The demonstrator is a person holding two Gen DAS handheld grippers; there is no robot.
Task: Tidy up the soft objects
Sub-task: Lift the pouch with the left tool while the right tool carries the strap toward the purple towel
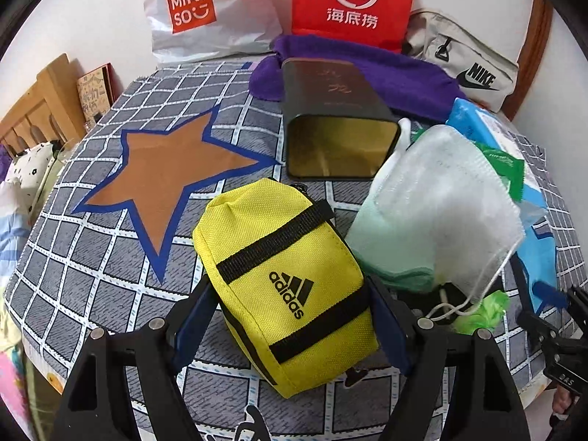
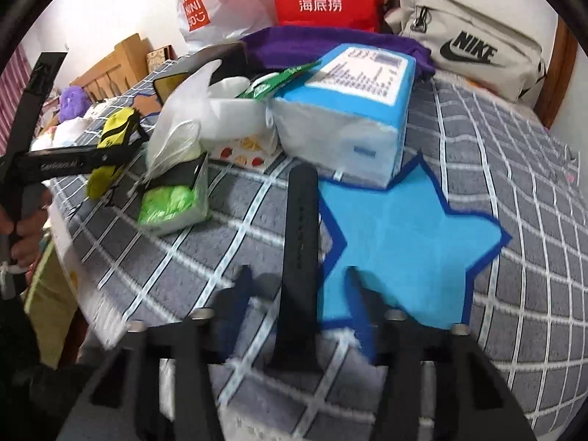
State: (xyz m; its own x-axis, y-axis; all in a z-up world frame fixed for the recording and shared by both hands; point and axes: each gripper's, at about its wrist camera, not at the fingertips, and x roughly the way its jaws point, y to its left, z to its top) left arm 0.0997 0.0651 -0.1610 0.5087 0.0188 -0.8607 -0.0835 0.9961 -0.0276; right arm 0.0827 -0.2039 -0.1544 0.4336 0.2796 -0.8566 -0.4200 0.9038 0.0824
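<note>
across the whole lower part of both views lies the grey checked bedcover, and on it your two felt stars: the brown star at centre left of the left view stands bare, while the blue star at right of centre in the right view has only the tissue pack touching its upper tip. by that showing you've barely begun; nothing sits squarely on either mark

upper centre of the left view holds the heap not yet sorted: purple towel, dark tin on its side, white mask and green bits beside it

your left gripper is clamped on the yellow pouch, pads pressed against both its sides at lower centre, near the brown star's lower point. your right gripper stands released, fingers either side of the black strap without touching it, at the blue star's left edge

motion blur smears the right fingertips, and the small green packets are too muddled to name
</note>
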